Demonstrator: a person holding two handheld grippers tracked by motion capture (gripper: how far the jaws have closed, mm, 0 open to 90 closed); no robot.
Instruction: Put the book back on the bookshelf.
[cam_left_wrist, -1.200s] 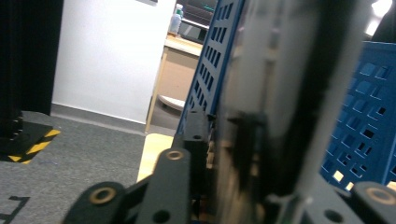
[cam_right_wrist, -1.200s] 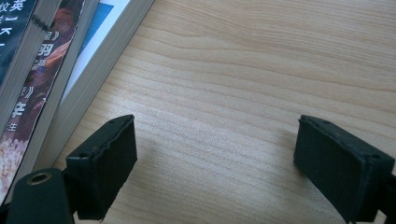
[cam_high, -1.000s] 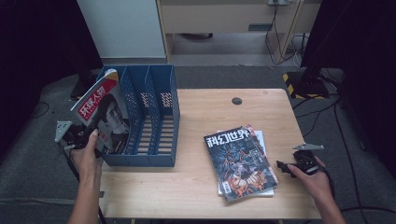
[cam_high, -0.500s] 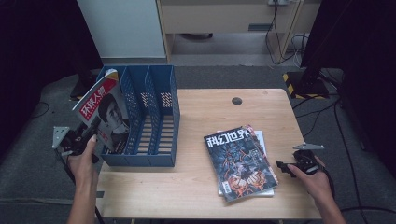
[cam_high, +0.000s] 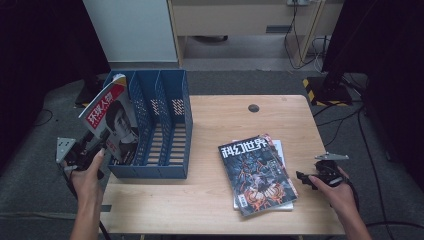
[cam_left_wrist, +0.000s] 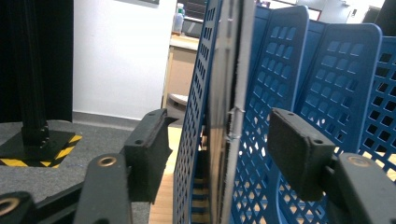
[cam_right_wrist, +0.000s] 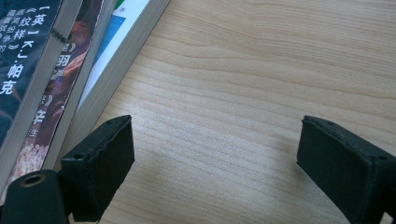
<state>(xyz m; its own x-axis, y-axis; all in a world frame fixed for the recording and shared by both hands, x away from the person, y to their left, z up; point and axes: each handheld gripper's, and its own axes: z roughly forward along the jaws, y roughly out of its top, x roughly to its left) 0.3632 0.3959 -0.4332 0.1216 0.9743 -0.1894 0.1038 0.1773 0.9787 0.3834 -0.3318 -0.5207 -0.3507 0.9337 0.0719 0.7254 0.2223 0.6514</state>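
- The magazine with the red title band (cam_high: 109, 125) stands in the leftmost compartment of the blue file rack (cam_high: 170, 125), leaning to the left, with its top above the rack wall.
- In the left gripper view, the stapled spine of this magazine (cam_left_wrist: 232, 126) is between the two jaws, but neither pad touches it.
- The left tongs (cam_high: 86, 150) are therefore released, at the open front of the rack, just off the desk edge.
- My judgement: the step of filing this magazine is at its end, and it rests in the rack by itself.
- The right tongs (cam_high: 306, 177) are also spread wide and hold nothing; they lie low over the desk (cam_high: 215, 210), just beside the pile.
- The pile of magazines (cam_high: 257, 172) lies flat on the right half of the desk, well apart from the rack.
- The next move probably calls for taking the top magazine of the pile by its edge, then bringing it upright to a free compartment.
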